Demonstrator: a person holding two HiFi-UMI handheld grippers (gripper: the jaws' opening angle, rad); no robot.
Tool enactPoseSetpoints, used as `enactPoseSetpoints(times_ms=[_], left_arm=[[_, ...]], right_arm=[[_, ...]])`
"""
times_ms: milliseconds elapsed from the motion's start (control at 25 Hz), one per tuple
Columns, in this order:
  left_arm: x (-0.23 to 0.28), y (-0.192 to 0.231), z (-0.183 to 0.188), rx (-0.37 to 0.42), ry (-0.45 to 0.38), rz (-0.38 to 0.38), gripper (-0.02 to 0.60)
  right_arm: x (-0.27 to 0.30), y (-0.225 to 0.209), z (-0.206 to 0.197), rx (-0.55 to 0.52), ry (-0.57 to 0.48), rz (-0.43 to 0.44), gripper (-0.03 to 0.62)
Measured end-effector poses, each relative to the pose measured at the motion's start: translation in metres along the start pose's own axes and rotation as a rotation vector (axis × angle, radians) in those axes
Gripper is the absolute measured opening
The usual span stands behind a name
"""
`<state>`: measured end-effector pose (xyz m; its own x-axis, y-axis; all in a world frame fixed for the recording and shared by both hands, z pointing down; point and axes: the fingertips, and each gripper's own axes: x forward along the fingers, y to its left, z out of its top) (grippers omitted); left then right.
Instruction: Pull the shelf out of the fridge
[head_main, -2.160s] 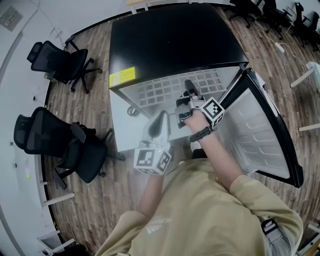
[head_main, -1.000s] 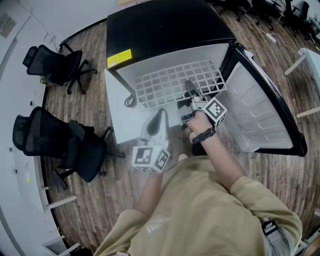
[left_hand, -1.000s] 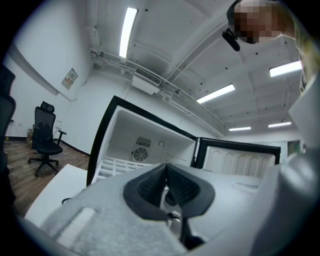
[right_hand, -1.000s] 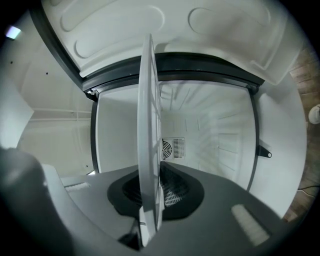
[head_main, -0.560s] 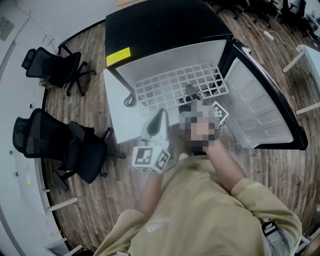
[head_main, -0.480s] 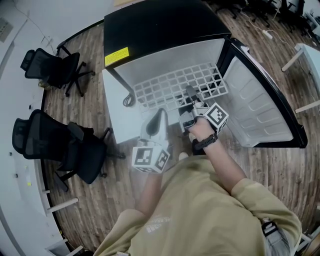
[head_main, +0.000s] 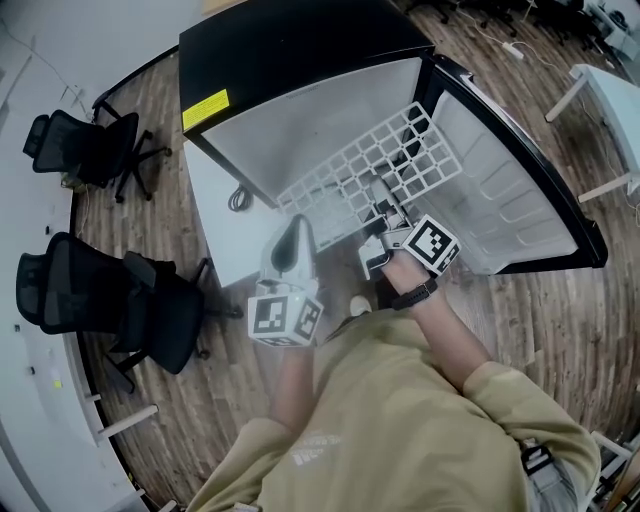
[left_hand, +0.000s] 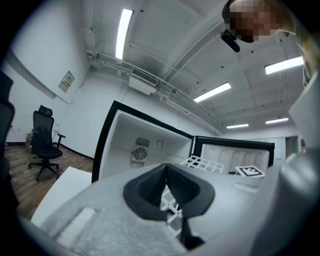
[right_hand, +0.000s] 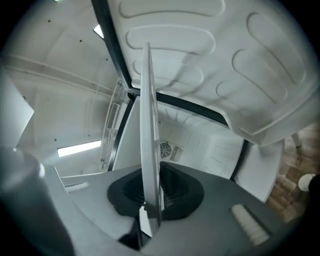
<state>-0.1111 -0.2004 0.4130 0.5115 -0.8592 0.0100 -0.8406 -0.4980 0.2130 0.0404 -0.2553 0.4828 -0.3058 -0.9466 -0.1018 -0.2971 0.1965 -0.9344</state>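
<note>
The black fridge (head_main: 300, 60) stands at 12 o'clock from the person, with a yellow label (head_main: 204, 108) on its top and its door (head_main: 510, 180) swung wide toward 2 o'clock. The white wire shelf (head_main: 370, 165) sticks partly out of the open front. It sits skewed, with its far corner toward the door and its near edge toward the person.

The right claw (head_main: 385, 205) is pinching that near edge at the shelf's 6 o'clock side. In the right gripper view the shelf (right_hand: 148, 125) shows edge-on as a thin white slab rising straight up between the dark pads. The right claw (right_hand: 150, 200) is clamped on it from both sides. A strap circles the wrist behind this claw.

The left claw (head_main: 290, 240) hovers at about 8 o'clock from the shelf, just beside its near left corner and apart from it. In the left gripper view the left claw (left_hand: 166, 172) has its tips pressed together with nothing between them. The shelf (left_hand: 205, 163) lies beyond it, and a round fan (left_hand: 139, 155) sits in the fridge's back wall.

Two black office chairs (head_main: 110, 300) stand on the wooden floor (head_main: 560, 330) at 9 and 10 o'clock.
</note>
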Motion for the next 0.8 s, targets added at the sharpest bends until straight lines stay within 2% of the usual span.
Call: enactPoseSetpoints(times_ms=[200,400,640,800], left_arm=[[-0.006,0.007,-0.014,0.027,0.03,0.025,0.0],[-0.006,0.009,-0.021,0.024,0.045,0.036,0.001],[0.001,0.013,-0.021,0.029,0.042,0.073,0.001],[0.012,0.008,-0.011,0.059,0.025,0.101,0.0]], right_arm=[[-0.017,0.002,0.005,-0.204,0.002,-0.038,0.029],[-0.026,0.021,0.0,-0.436,0.045,-0.024,0.028],[-0.029,0.059,0.003,-0.68,0.062,0.052,0.028],[-0.019,0.078,0.009,-0.823,0.068,0.118,0.028]])
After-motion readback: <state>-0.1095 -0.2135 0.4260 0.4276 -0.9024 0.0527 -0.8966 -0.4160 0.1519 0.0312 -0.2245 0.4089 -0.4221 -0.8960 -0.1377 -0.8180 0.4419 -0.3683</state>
